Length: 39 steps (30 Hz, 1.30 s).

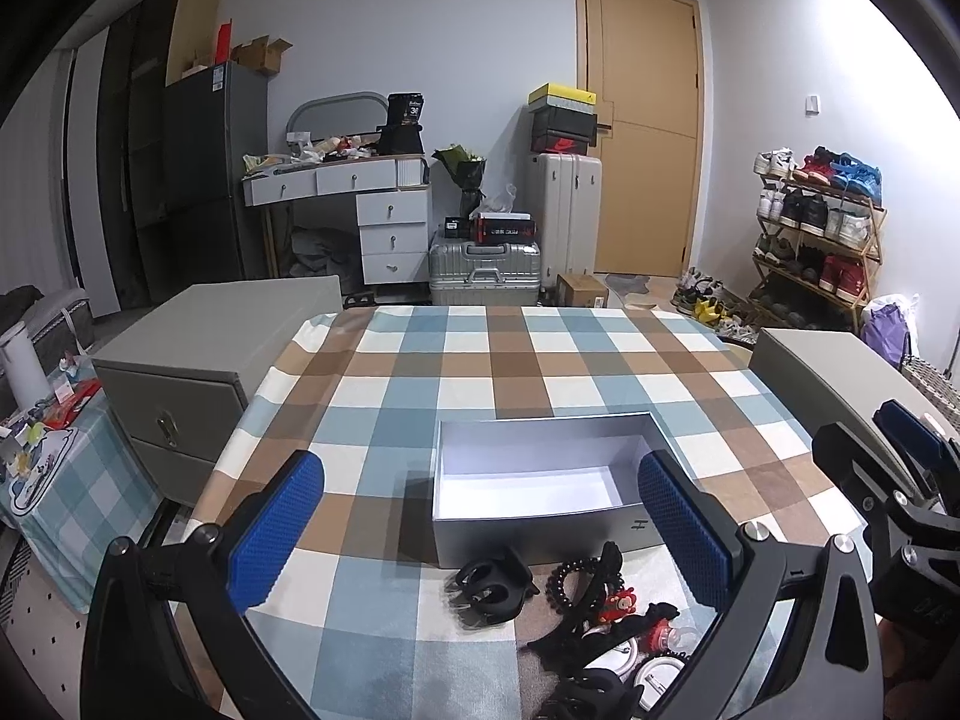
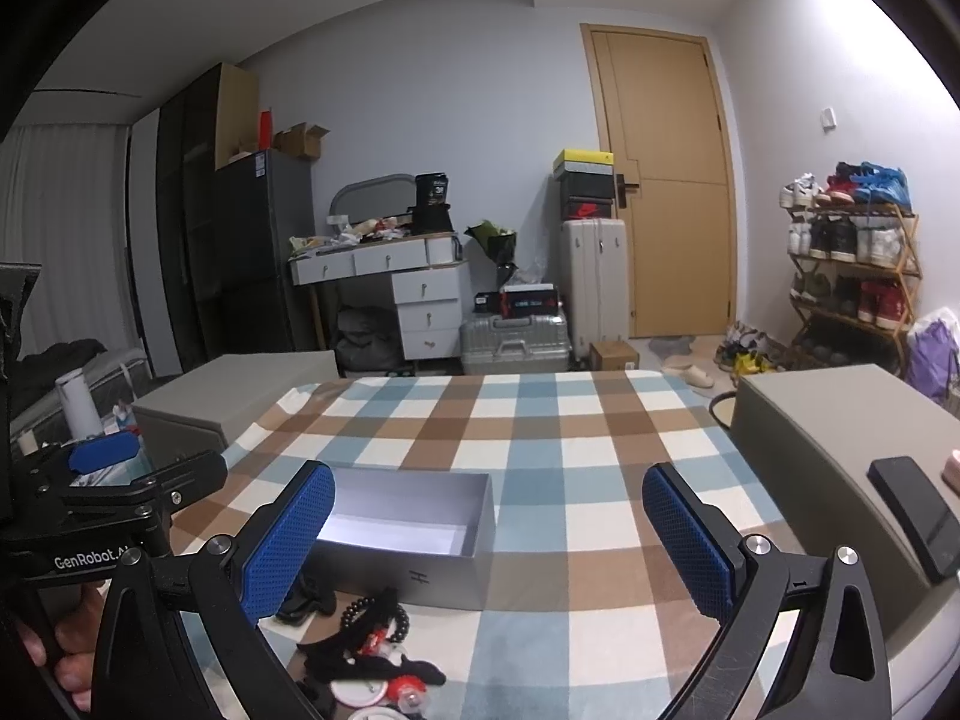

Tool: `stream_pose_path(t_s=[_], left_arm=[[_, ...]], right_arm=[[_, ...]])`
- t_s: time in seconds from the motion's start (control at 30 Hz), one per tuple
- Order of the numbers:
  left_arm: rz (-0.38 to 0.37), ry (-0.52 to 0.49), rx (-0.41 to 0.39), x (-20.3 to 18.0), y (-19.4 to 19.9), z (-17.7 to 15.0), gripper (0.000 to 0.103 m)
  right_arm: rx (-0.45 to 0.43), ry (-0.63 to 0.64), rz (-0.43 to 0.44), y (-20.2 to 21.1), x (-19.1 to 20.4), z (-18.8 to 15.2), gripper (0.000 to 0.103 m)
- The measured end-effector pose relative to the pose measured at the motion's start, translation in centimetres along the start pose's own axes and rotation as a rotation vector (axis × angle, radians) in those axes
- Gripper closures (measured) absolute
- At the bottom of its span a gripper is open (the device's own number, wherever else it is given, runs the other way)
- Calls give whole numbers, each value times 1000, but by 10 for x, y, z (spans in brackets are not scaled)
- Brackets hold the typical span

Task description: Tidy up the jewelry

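A counter (image 1: 540, 354) covered in a blue, brown and white checked cloth fills the lower half of both wrist views. On it sits an open, empty grey box (image 1: 540, 531) with a white interior, at about twelve o'clock from the left hand-held gripper (image 1: 480, 534) and eleven o'clock from the right hand-held gripper (image 2: 489, 540). Both hand-held grippers hover above the near edge with their blue pads spread wide, and neither has hold of anything.

The jewelry pile (image 1: 606, 618) lies on the cloth just in front of the box's near wall, at six o'clock from it. It is a loose tangle: a black claw clip (image 1: 489, 591) nearest the box, a dark bead bracelet (image 1: 561, 582) beside it, black hair ties, a small red charm (image 1: 618, 603) and some round white pieces whose nature is hard to tell.

The main risk, as I judge it, is the tangle. Closing on one piece may drag neighbours along, so several items lift together and some drop short of the box or slide off the near edge. The bead bracelet could roll or slip from the pads. The box looks light, so a nudge against its wall may push it away across the cloth. The two hand-held grippers are close together, and reaching for the same pile at once could make them collide
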<state>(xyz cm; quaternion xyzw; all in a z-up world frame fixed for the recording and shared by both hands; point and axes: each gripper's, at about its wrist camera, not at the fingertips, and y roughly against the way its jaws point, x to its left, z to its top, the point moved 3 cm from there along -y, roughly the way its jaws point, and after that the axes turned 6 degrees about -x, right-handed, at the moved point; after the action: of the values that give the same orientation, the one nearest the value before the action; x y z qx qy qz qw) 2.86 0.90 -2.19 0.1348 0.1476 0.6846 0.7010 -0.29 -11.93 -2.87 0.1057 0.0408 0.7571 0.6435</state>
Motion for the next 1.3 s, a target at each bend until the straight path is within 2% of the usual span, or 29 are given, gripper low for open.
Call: stream_pose_path(t_s=[1.3], left_arm=[[6, 3, 21, -1, 0, -6, 1]], right_arm=[[14, -18, -2, 1, -1, -2, 0]])
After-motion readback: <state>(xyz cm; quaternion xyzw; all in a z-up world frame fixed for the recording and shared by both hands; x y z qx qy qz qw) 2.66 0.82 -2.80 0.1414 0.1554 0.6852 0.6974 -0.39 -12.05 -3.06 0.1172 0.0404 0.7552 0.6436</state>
